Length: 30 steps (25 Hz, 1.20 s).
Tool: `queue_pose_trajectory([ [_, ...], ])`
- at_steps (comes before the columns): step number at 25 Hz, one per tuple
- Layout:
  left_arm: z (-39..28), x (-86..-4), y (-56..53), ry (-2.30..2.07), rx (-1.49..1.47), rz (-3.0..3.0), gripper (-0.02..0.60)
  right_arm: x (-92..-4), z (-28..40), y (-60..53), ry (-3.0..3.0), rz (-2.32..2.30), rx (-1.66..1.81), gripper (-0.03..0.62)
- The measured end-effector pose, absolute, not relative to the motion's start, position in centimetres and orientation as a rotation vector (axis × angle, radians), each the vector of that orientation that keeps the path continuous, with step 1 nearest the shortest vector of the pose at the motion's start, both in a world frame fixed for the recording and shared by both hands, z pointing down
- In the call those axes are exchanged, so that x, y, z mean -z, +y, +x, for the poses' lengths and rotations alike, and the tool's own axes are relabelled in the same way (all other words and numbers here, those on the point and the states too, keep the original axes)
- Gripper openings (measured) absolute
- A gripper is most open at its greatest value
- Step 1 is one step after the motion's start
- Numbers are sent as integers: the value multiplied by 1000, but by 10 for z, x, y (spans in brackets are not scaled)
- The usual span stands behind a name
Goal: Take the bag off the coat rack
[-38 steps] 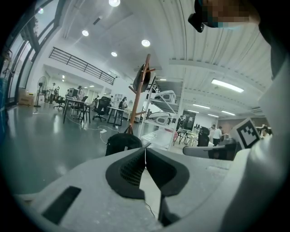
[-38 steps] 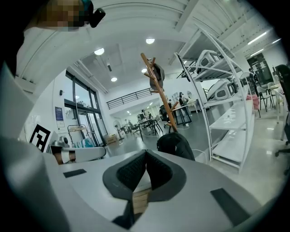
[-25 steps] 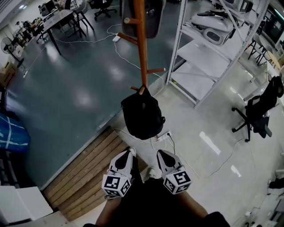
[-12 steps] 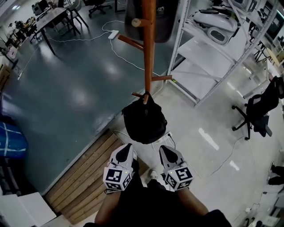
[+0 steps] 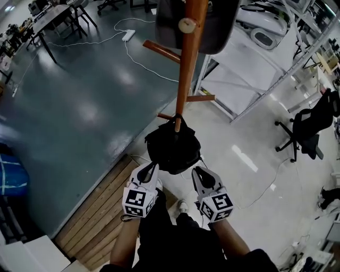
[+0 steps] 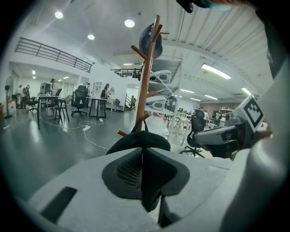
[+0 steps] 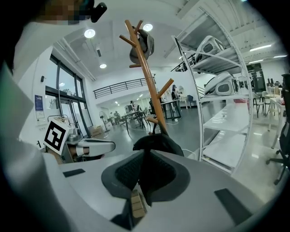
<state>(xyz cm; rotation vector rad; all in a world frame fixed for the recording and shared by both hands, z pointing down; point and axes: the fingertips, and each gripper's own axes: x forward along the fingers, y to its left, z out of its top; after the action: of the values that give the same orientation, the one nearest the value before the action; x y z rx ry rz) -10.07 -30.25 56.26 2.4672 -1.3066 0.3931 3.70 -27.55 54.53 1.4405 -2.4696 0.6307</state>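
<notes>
Bag [image 5: 172,150] on coat rack [image 5: 187,79]; left tongs [image 5: 152,166], right tongs [image 5: 197,170] closed, near

White metal shelving [image 5: 287,74] along the floor's right side, a pale grey machine [image 5: 263,38] on an upper shelf. Black office chair [image 5: 305,125] by the right edge. Wooden planking [image 5: 101,212] at the near edge of the grey floor [image 5: 79,117]. White power strip [image 5: 127,35] with trailing cable [image 5: 146,62] toward the far edge. Dark-legged bench [image 5: 50,16] in the far left corner. Blue bag [image 5: 10,178] at the left edge.
</notes>
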Motion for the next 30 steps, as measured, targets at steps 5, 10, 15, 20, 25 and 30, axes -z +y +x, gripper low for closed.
queue_pose_trajectory([
  [5,-108,-579,-329,-1263,-460,2479,23,-557,36,-298,-2433,1442,-627,15],
  [10,-106,-595,-347,-1173,-533,2498,101,-571,36,-318,-2387,1454,-624,21],
  [15,-107,-606,-369,-1162,-575,2518,114,-585,38,-335,-2345,1456,-643,82],
  [20,-110,-611,-391,-1160,-588,2526,118,-593,42,-348,-2310,1456,-651,118],
  [25,-115,-625,-406,-1169,-643,2491,150,-606,48,-357,-2266,1456,-650,143],
  [30,-118,-631,-416,-1190,-692,2499,161,-617,52,-367,-2238,1471,-642,155],
])
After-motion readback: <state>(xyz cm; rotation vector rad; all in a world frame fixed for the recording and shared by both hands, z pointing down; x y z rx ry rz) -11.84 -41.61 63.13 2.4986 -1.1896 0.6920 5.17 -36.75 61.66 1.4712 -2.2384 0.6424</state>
